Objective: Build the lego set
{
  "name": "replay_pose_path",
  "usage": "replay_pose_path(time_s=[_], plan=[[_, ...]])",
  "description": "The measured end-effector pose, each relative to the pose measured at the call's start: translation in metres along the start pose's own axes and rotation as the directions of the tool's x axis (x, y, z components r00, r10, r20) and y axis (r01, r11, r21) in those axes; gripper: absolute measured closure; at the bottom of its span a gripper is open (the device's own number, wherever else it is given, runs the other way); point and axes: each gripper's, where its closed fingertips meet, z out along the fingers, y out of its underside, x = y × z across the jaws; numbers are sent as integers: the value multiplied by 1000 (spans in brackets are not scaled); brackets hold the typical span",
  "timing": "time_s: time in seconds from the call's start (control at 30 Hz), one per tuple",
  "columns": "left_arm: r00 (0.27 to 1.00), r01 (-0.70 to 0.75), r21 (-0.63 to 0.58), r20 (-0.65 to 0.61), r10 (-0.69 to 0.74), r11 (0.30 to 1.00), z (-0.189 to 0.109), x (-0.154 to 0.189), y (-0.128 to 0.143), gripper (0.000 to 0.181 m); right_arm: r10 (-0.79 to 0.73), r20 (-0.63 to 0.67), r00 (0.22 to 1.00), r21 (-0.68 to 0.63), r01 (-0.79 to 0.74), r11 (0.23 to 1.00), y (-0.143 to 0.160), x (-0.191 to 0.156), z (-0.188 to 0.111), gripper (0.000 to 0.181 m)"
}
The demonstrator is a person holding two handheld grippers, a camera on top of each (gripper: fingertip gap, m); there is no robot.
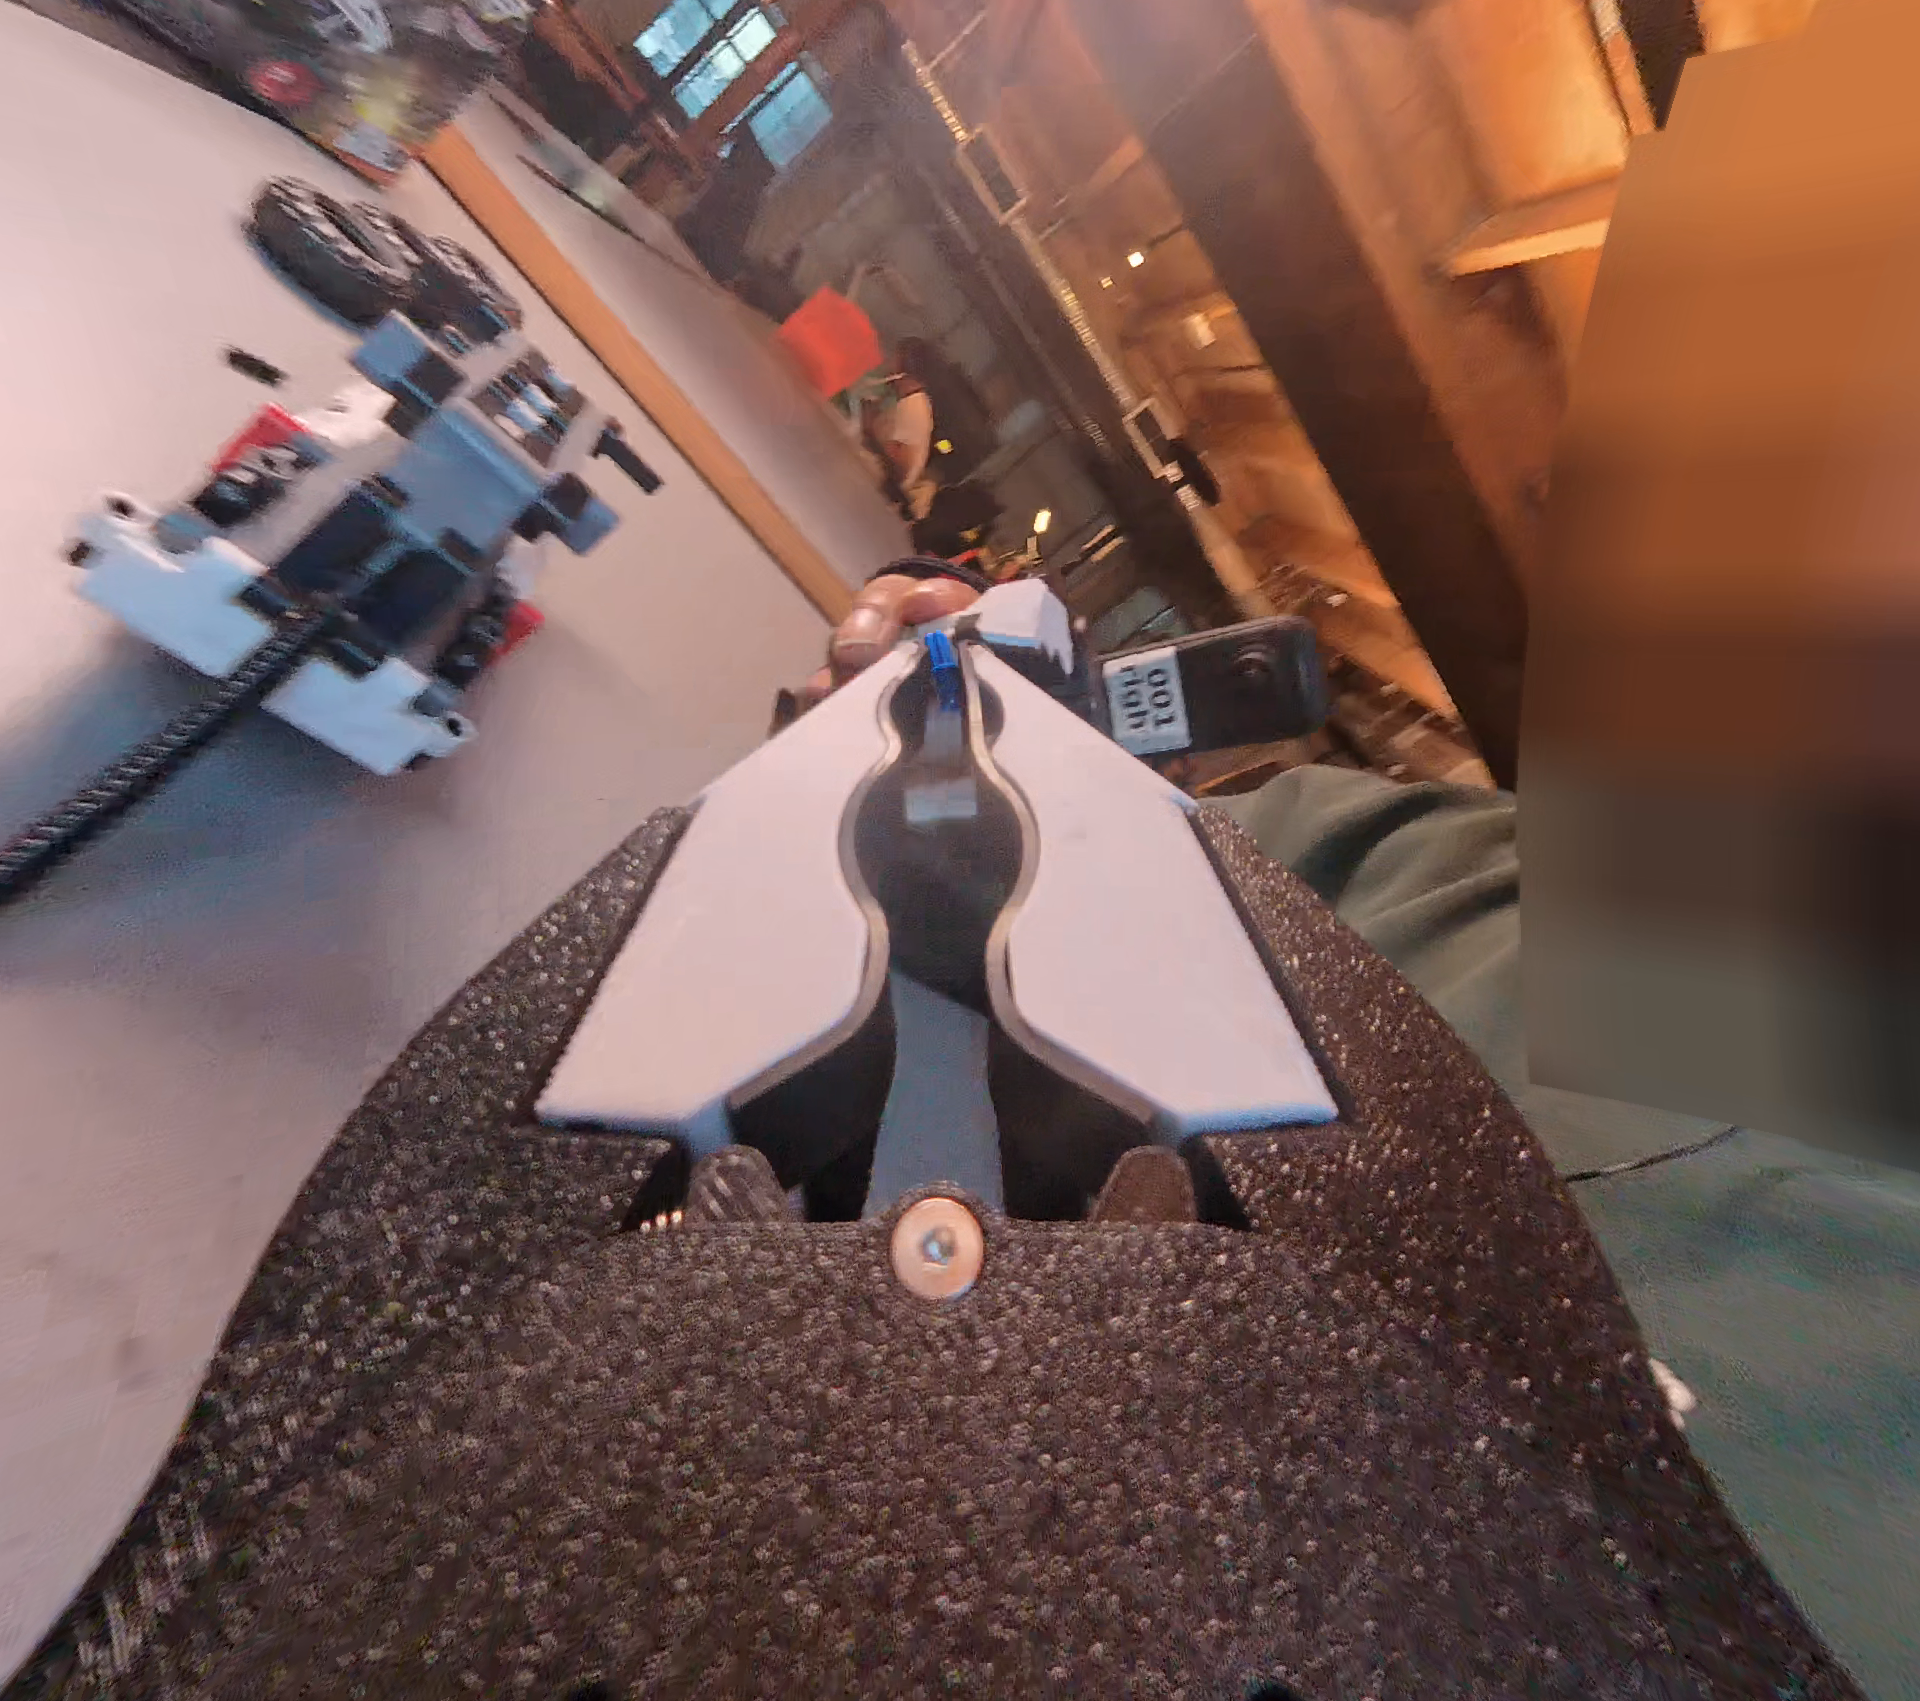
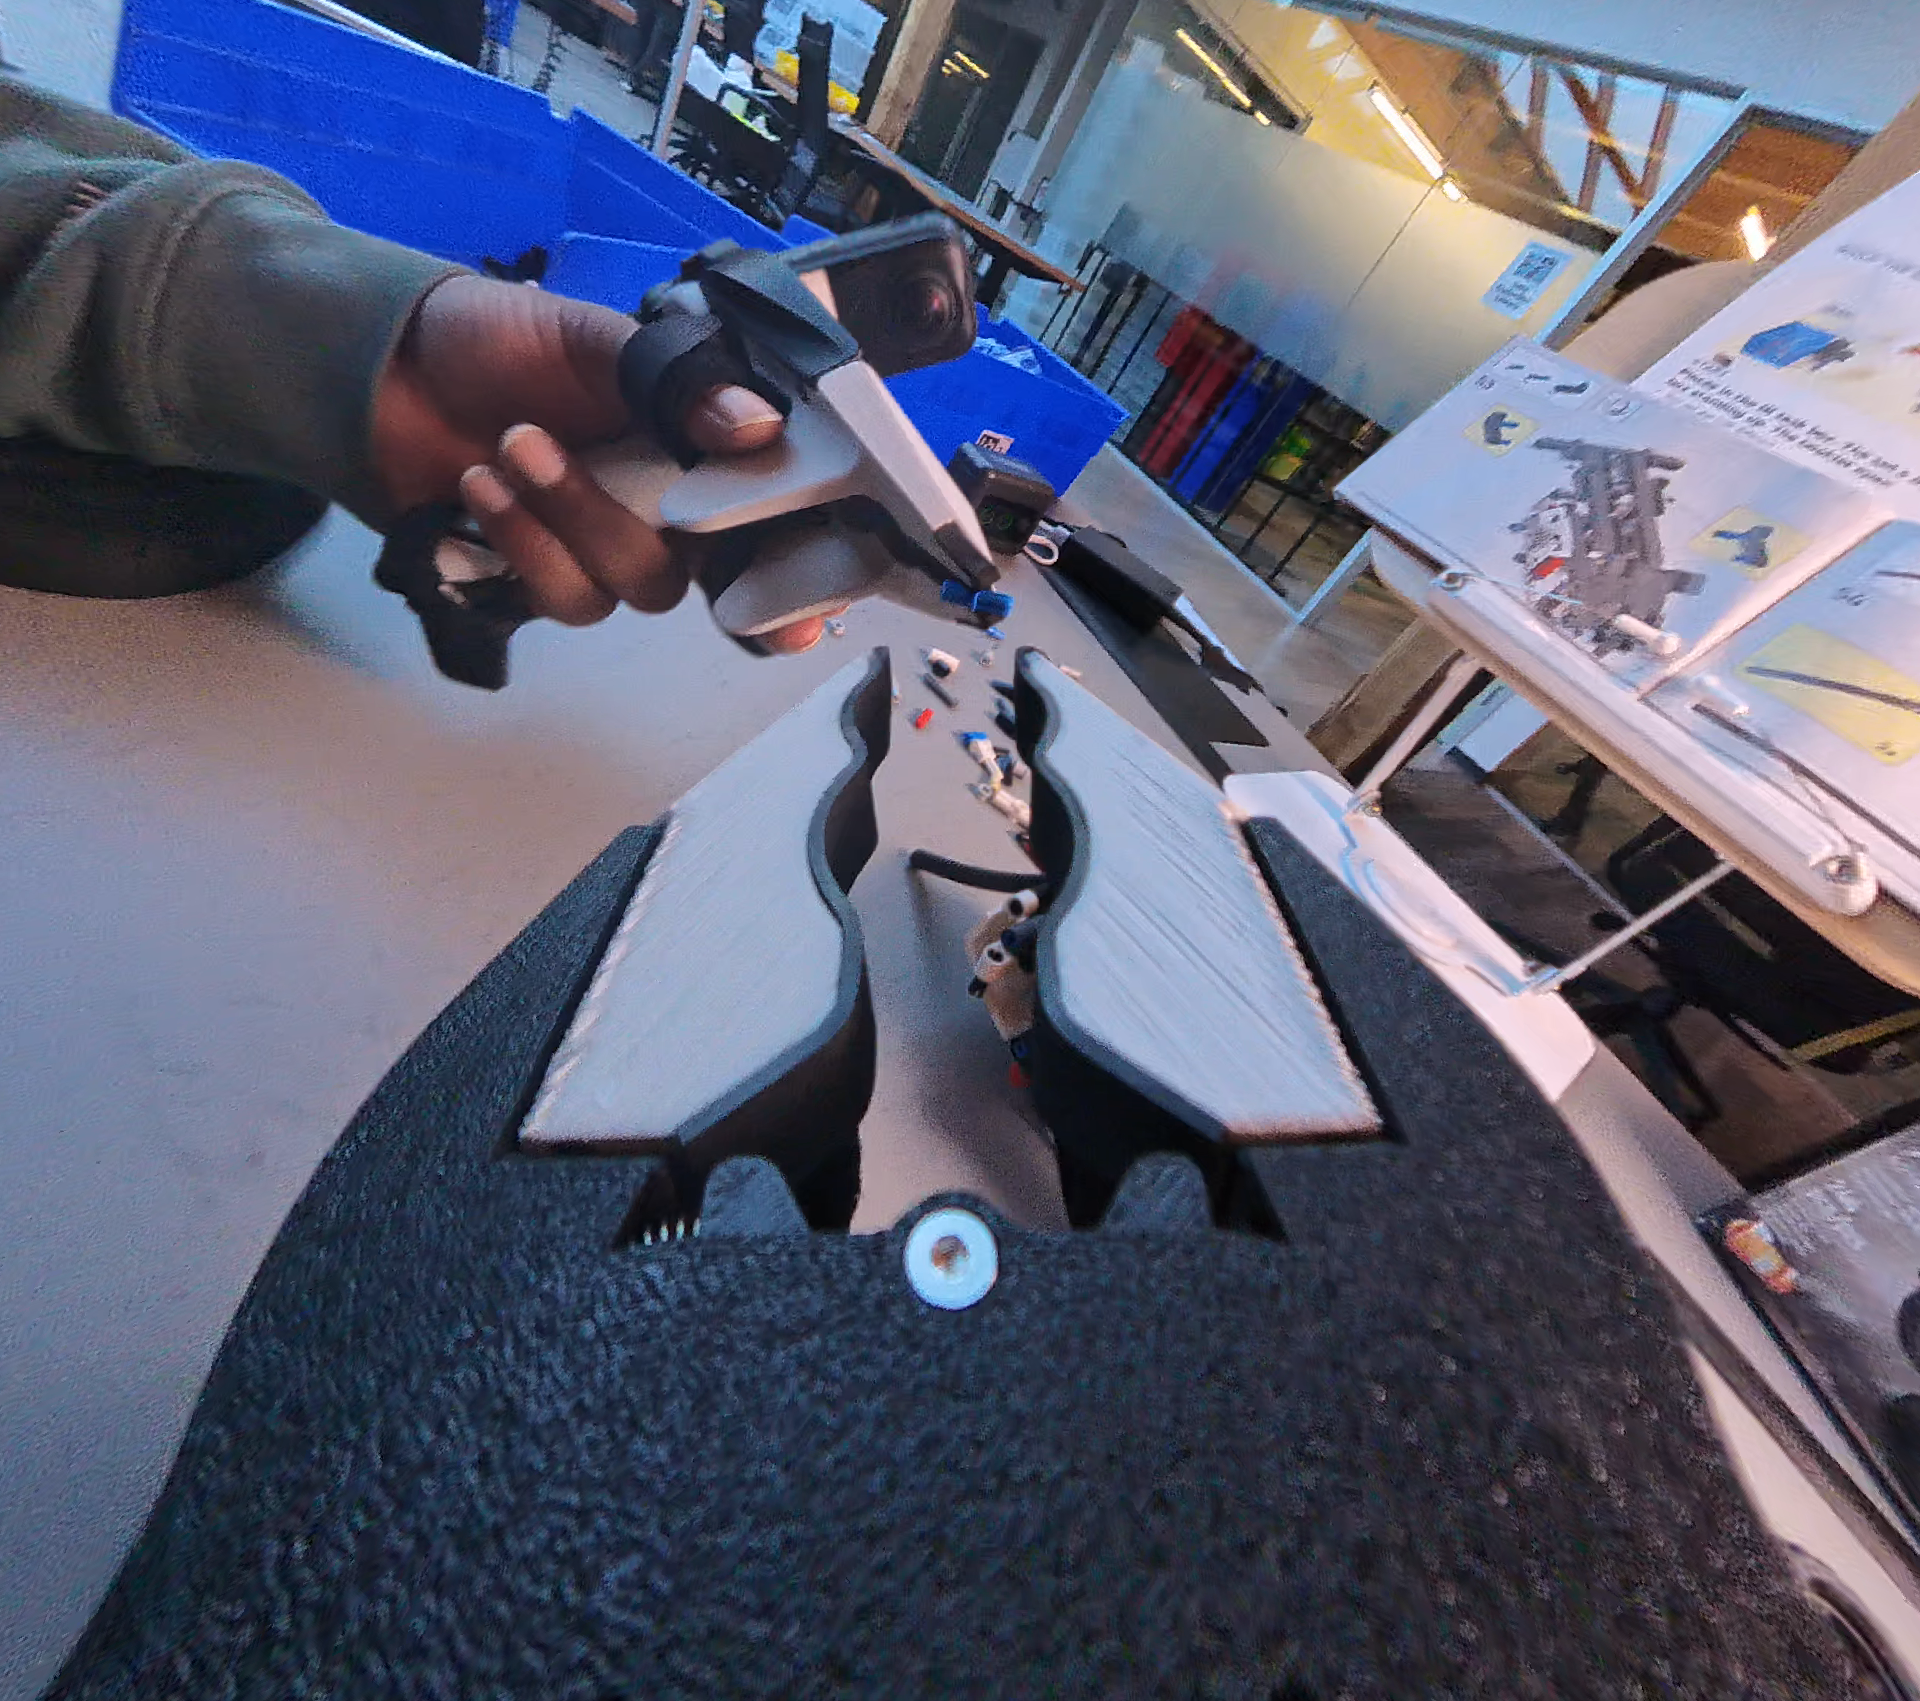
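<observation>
Left tool [image 1: 943,664] is clenched on a small blue pin [image 1: 941,677] at its tips. Right tool [image 2: 954,664] is held released above loose pieces [image 2: 982,752] scattered on the counter [image 2: 312,820]; the pin is held just beyond its tips.

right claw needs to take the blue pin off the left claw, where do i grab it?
Grip the free end of the blue pin, which sticks out past the left claw tips. Bring the open right claw up from below, across the pin's axis; the other end is pinched.
</observation>
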Motion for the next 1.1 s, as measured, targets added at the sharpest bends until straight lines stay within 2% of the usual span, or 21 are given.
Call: replay_pose_path(time_s=[0.13,0.27,0.57,0.8,0.9,1.1], plan=[[981,150,54,-132,-142,987,11,15,9,176,-31,-29,999,-3,31,1000,-4,-4,5,161],[972,184,73,-162,-171,980,12,17,10,177,-30,-58,998,5,31,1000,-6,-4,6,164],[973,198,134,-144,-179,971,8,14,6,177,-33,-153,988,24,37,999,-14,4,7,163],[967,217,142,-162,-194,966,9,15,7,177,-22,-133,991,9,23,1000,-10,1,10,167],[959,244,124,-179,-220,962,9,15,9,177,-17,-94,995,15,18,1000,-9,-1,9,167],[952,257,20,-177,-250,966,16,17,26,175,53,148,988,28,-58,998,-7,-13,-4,167]])
